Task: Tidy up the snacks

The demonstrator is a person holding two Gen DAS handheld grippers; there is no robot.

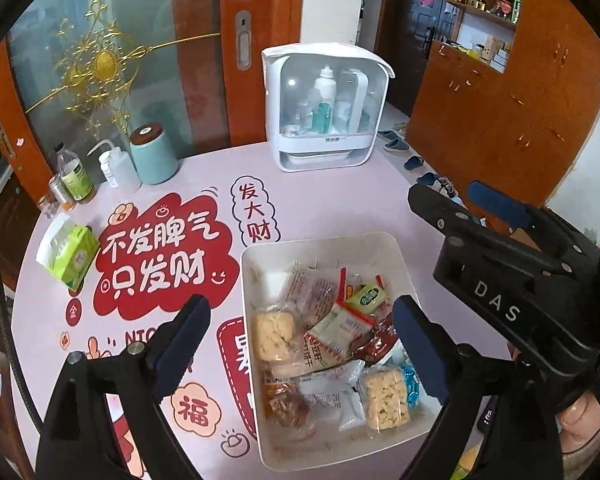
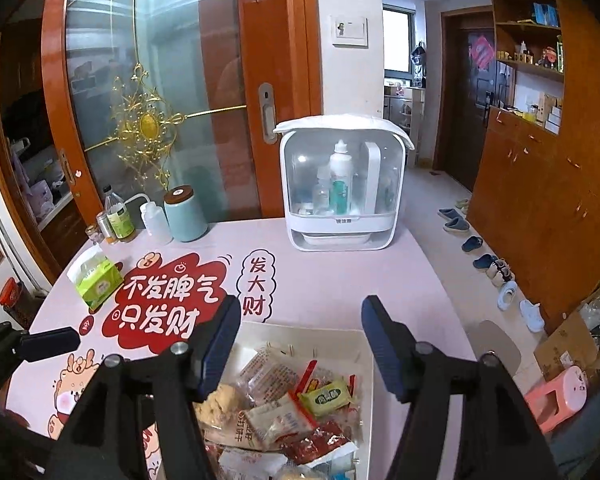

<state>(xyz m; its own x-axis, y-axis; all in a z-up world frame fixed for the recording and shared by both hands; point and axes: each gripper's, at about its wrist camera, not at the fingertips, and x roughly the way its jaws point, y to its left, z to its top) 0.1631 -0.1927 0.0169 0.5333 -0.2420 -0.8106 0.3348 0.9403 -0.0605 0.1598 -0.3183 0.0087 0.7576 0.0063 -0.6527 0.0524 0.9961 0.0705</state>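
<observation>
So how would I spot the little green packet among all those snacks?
Find the white bin on the pink table. Near its far right corner, atop the pile, lies the small green packet. It is the only bright green wrapper; its neighbours are red, clear or white.

A pink printed table [image 2: 340, 280] stands against an orange-framed glass sliding door [image 2: 148, 80] with gold ornament. Right, wooden cabinets [image 2: 540, 208] with open shelves line a pale floor [image 2: 432, 208]; daylight enters a far window [image 2: 396, 40].
</observation>
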